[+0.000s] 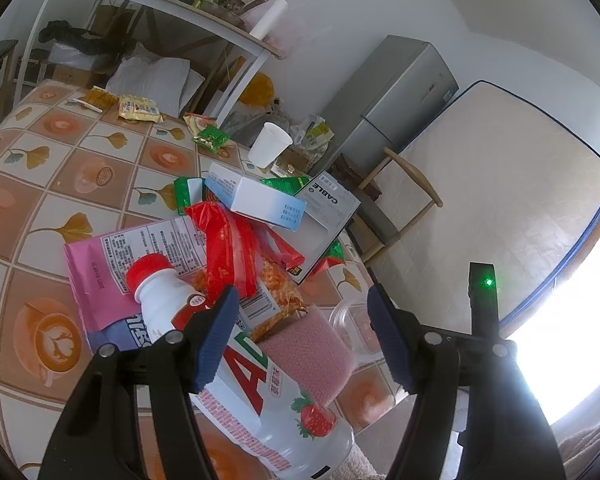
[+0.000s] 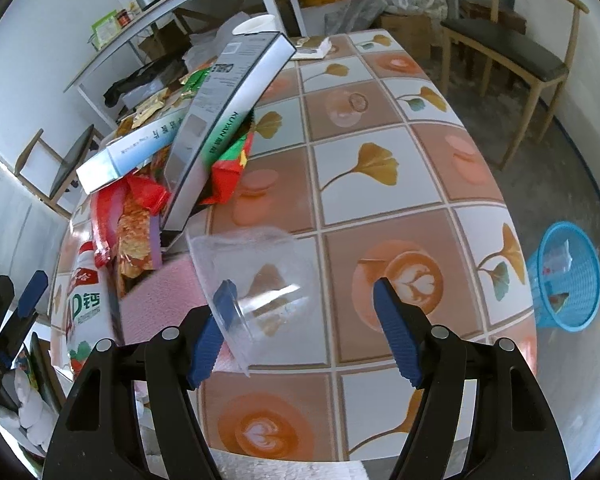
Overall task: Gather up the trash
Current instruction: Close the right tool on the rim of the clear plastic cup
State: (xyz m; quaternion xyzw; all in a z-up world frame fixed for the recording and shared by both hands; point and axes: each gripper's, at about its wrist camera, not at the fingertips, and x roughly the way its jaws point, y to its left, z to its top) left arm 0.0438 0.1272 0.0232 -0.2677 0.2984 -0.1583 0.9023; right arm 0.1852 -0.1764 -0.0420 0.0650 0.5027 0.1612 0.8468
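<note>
The right gripper (image 2: pixel 302 312) points steeply down, jaws wide apart, a clear plastic cup (image 2: pixel 256 280) loosely between them; blue basket (image 2: pixel 566 280) at 3 o'clock beside the tiled table (image 2: pixel 380 184).

Trash lies heaped on the tiled tablecloth: a clear plastic cup (image 2: pixel 256 280) on its side; a white red-capped bottle (image 1: pixel 160 300) beside a pink sponge (image 1: pixel 308 356). A grey cable box (image 2: pixel 228 120) leans tilted over red wrappers (image 2: pixel 140 196); a blue basket (image 2: pixel 564 280) stands on the floor.

"CABLE" is printed on the flat grey-and-white cardboard box (image 1: pixel 327 216), "KUYAN" on its spine; the white plastic strawberry drink bottle (image 1: pixel 268 404) reads "AD".
</note>
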